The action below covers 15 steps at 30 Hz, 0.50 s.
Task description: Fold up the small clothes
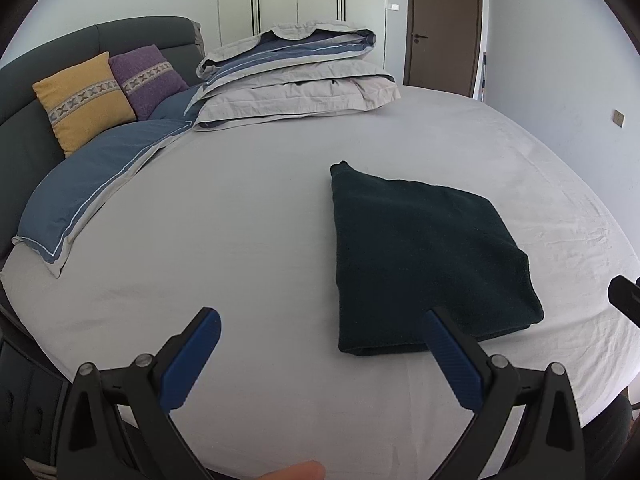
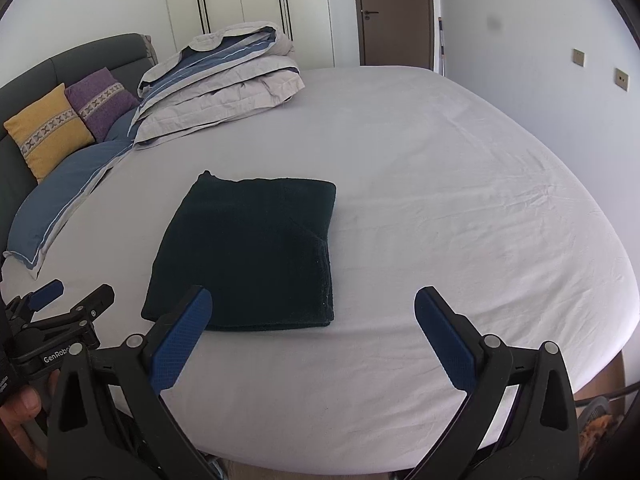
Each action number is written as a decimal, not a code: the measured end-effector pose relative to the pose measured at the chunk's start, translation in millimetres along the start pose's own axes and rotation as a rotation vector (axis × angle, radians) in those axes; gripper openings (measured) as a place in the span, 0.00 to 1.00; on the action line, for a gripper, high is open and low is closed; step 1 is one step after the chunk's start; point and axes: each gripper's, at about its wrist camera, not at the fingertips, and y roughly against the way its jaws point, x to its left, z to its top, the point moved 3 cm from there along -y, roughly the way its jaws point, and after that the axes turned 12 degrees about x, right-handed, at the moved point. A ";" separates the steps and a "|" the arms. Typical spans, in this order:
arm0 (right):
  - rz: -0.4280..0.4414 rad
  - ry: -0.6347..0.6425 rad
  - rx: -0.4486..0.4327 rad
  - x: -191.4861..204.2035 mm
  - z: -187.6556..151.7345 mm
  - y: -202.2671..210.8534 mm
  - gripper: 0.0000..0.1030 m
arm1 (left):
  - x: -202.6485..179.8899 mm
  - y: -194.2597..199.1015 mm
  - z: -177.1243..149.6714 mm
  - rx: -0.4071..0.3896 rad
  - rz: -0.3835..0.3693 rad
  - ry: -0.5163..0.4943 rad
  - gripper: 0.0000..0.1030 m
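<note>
A dark green-black cloth [image 1: 424, 256] lies folded into a flat rectangle on the white bed sheet [image 1: 248, 220]; it also shows in the right wrist view [image 2: 248, 248]. My left gripper [image 1: 320, 316] is open and empty, held just in front of the cloth's near edge, its right finger over the near corner. My right gripper [image 2: 314, 296] is open and empty, near the cloth's near right corner. The left gripper [image 2: 68, 296] also shows at the left edge of the right wrist view.
A folded grey-and-blue duvet [image 1: 296, 76] is stacked at the back of the bed. A blue pillow [image 1: 96, 184], a yellow cushion [image 1: 80, 100] and a purple cushion [image 1: 148, 76] lean on the dark headboard [image 1: 36, 60]. A wardrobe and a brown door [image 1: 444, 24] stand behind.
</note>
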 end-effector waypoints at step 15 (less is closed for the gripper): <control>-0.005 0.029 0.043 7.2 -10.8 -6.6 1.00 | 0.4 2.4 -4.6 -0.002 -0.005 0.004 1.00</control>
